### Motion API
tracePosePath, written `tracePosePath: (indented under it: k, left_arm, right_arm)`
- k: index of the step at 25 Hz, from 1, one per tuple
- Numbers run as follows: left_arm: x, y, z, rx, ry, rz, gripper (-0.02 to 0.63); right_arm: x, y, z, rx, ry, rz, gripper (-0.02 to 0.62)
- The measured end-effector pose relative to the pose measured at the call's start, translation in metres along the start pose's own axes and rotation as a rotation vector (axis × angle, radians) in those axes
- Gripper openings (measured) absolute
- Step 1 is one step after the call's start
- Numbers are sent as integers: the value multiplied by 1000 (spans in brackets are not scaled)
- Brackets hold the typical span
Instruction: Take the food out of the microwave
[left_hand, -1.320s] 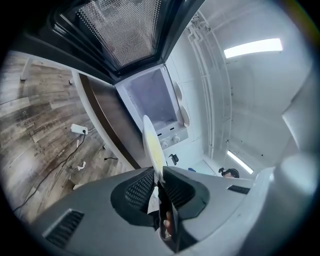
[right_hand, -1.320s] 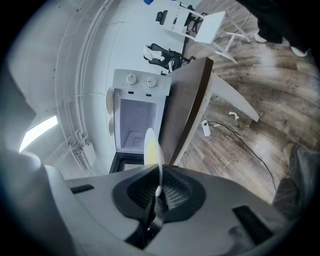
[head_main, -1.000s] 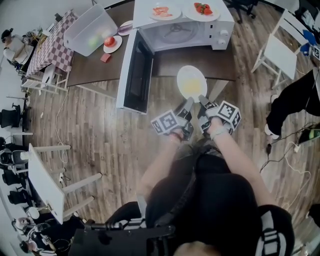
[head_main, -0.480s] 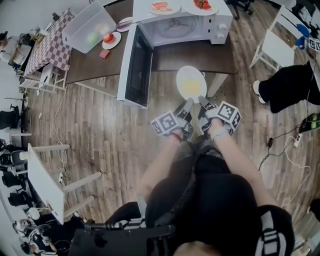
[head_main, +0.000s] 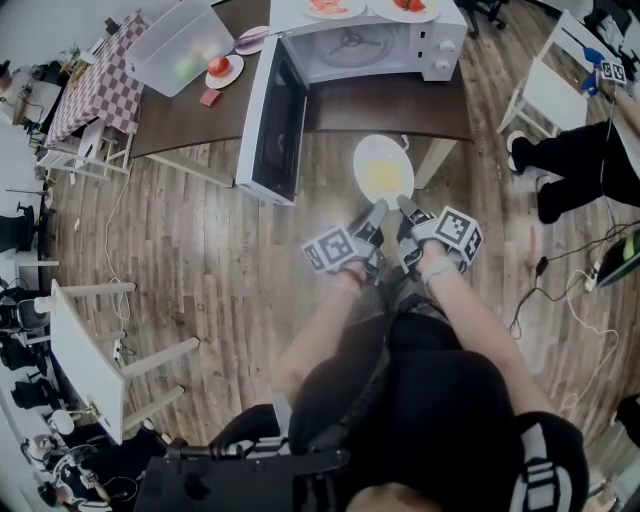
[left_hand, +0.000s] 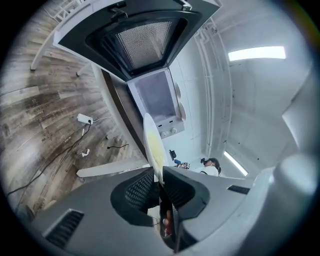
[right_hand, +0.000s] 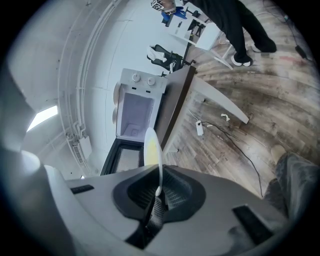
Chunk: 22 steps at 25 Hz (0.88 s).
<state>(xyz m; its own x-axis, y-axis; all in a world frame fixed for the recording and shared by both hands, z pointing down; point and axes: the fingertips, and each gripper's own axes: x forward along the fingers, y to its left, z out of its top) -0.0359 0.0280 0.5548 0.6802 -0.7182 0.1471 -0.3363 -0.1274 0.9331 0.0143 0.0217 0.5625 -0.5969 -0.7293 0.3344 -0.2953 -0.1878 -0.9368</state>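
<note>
In the head view a white plate (head_main: 383, 170) carrying a flat yellow food (head_main: 384, 177), possibly egg though the view is too small to be sure, hangs over the wooden floor (head_main: 210, 260), outside the microwave (head_main: 362, 45) and clear of the front edge of the dark worktop (head_main: 390, 105). The left gripper (head_main: 374, 213) pinches the plate's near rim at about 7 o'clock and the right gripper (head_main: 408, 208) pinches it at about 5 o'clock, so the plate lies at 12 o'clock from both. Each gripper view shows the plate edge-on, running straight out from between narrow jaws whose pads press on its rim. The microwave stands on the worktop at 12 o'clock from the plate, its cavity showing only the turntable, its door (head_main: 275, 120) swung open toward 10 o'clock. Two plates with red food (head_main: 405, 8) sit on the microwave's top. On the worktop, at 10 o'clock from the held plate, are a clear plastic tub (head_main: 185, 45) and a small plate with a tomato (head_main: 222, 70).
</note>
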Motion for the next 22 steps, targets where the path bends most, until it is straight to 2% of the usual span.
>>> tracePosePath:
  k: [22]
  left_arm:
    - [-21,5,-35,-4,42,-3,57]
  right_arm:
    - [-29,-23,-23,32,-28,-21,17]
